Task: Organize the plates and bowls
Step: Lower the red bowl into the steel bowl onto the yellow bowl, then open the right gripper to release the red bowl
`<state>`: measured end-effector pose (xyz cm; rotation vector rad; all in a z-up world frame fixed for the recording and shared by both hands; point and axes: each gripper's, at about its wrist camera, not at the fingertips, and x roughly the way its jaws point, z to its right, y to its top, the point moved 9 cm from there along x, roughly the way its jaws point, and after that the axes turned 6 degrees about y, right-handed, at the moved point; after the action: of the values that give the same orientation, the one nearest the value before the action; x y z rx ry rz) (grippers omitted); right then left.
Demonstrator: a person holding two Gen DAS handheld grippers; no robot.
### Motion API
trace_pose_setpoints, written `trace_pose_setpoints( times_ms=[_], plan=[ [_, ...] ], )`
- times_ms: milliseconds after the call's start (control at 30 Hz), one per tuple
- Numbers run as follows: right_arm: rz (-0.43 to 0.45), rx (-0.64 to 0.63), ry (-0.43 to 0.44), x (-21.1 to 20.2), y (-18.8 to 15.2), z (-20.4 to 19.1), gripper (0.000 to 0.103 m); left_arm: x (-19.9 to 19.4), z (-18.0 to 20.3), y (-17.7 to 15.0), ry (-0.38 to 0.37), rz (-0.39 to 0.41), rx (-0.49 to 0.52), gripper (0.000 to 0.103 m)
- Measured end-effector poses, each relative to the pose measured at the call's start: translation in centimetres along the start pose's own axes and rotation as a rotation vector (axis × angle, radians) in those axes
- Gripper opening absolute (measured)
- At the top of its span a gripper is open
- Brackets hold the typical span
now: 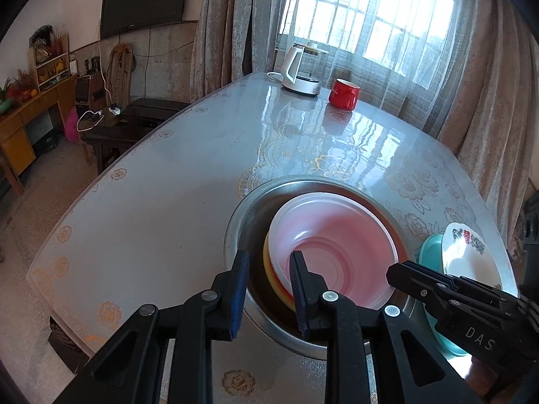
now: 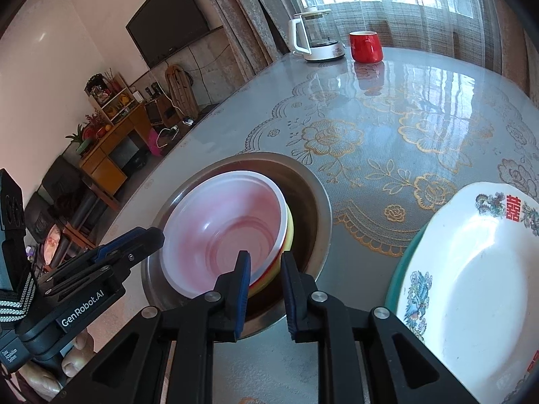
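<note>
Pink bowl [image 1: 333, 245] sits nested on a yellow bowl [image 2: 289, 232] inside the steel basin [image 1: 249, 215] on the surface [image 1: 151, 185]. Left claw [image 1: 269, 289] and right claw [image 2: 266, 286] both slightly spread, gripping nothing. White plate [image 2: 471, 269] lies just beside the basin.

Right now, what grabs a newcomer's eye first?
The translucent pink bowl nested on a yellow one inside the steel basin at the near table edge, both grippers poised over its rim. Next, the white decorated plate on a teal dish to the right. Far off, a red mug.
</note>
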<state>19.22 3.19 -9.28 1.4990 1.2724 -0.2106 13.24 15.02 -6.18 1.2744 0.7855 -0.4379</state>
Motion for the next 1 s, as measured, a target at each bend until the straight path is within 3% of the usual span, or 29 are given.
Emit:
trace_pose_setpoints(
  times_ms=[200,800,1000],
  plan=[
    [0.032,0.014,0.017,-1.2,0.0,0.1,0.028,-0.5,-0.1,-0.1,-0.003,0.005,-0.006,0.029],
    [0.043,0.048,-0.008,-3.2,-1.9,1.5,0.028,-1.8,-0.6,-0.8,0.02,0.032,-0.007,0.029],
    [0.048,0.069,-0.012,-3.9,-2.3,2.2,0.034,-1.5,-1.5,-1.2,0.01,0.019,-0.032,0.032]
  ],
)
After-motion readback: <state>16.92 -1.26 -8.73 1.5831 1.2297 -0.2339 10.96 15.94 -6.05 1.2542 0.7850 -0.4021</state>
